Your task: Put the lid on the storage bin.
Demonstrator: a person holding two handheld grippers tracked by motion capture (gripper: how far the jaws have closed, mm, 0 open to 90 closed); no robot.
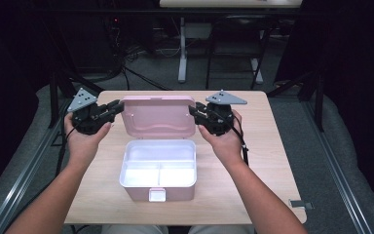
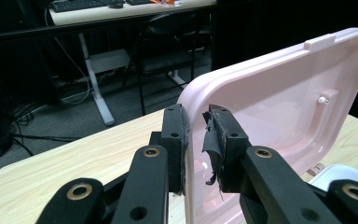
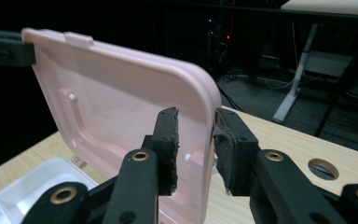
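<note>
Black pads (image 2: 177, 140) of the left gripper (image 1: 111, 109) at ten o'clock and the right gripper (image 1: 196, 111) at two straddle, slightly apart, the side edges of the pink lid (image 1: 158, 116), seemingly steadying it upright over the box (image 1: 158, 170) mid-table (image 1: 268, 161).

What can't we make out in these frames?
- Hinge between lid and box: high view, hidden behind the raised lid.
- Lid's outer face: turned away in all views.
- Left gripper and right gripper contact with lid edge: gripper views, jaws straddle it, squeeze unclear.
</note>
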